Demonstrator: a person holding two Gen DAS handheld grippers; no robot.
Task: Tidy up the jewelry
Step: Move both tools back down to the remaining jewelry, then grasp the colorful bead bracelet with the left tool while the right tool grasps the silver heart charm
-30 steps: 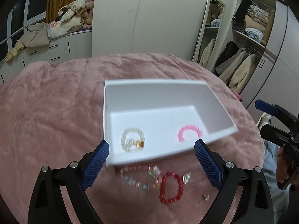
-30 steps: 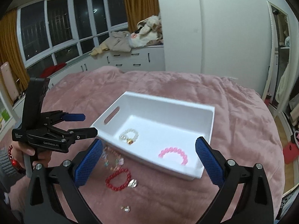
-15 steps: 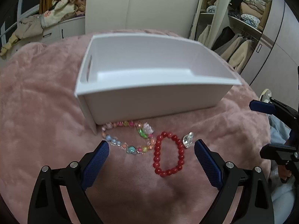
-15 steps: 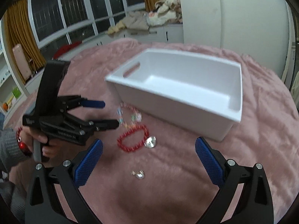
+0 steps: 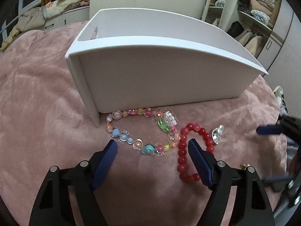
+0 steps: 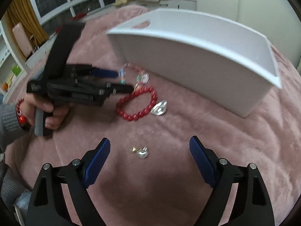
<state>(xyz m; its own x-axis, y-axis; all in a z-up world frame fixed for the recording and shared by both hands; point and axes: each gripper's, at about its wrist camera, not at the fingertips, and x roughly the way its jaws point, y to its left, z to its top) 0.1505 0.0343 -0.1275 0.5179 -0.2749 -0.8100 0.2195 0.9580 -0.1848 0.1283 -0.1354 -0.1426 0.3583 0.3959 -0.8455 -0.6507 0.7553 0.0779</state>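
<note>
A multicoloured bead bracelet [image 5: 143,130] lies on the pink blanket in front of the white box [image 5: 160,75]. My left gripper [image 5: 151,145] is open, low over it, jaws either side of its near edge. A red bead bracelet [image 5: 190,150] lies just right, with a silver charm [image 5: 217,134] beside it. In the right wrist view my right gripper [image 6: 149,146] is open over a small silver and gold earring piece [image 6: 141,151]. The red bracelet [image 6: 136,103], charm [image 6: 159,108], box [image 6: 197,56] and left gripper [image 6: 122,81] show there too. The box's inside is hidden.
The pink blanket [image 5: 37,94] covers the whole surface. A small gold piece [image 5: 244,166] lies at the right. The right gripper's blue fingers [image 5: 269,130] reach in from the right. Drawers, piled clothes and an open wardrobe stand behind.
Both grippers have dropped low and moved in toward the jewelry on the blanket. The box's inside, with its white and pink bracelets, has passed out of sight behind the near wall.
</note>
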